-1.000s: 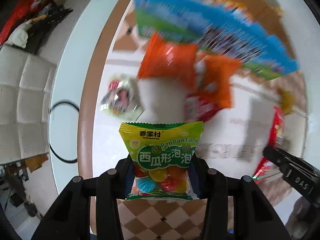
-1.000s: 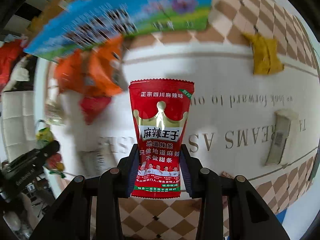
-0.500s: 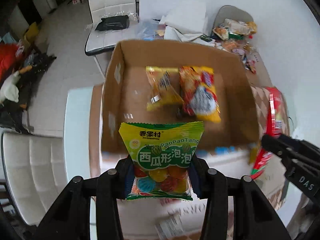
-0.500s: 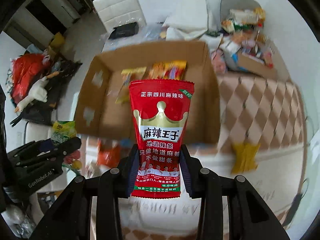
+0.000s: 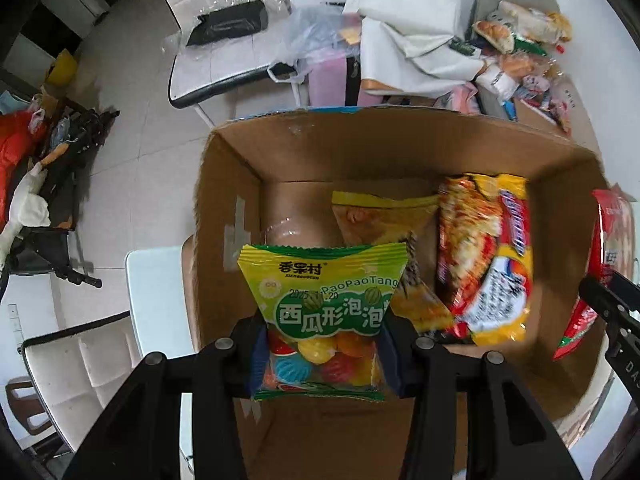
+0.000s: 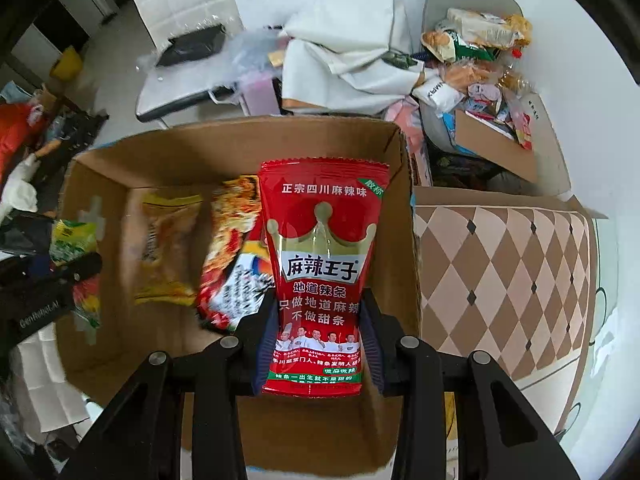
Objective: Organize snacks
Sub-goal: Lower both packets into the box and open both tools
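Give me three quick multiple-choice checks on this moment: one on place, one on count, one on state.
1. Where are both held packets?
A. above the open cardboard box
B. over the chair
C. on the floor

2. How many snack packets already lie inside the box?
A. none
B. two
C. five

3. What is the left hand-held gripper doing?
A. open and empty
B. shut on the red packet
C. shut on the green-and-yellow candy packet

Key: 1 A, the cardboard box lies below the candy packet and the red spicy-strip packet. 2 B, a yellow packet and an orange-yellow packet. 3 C, left hand-held gripper pads press its sides.
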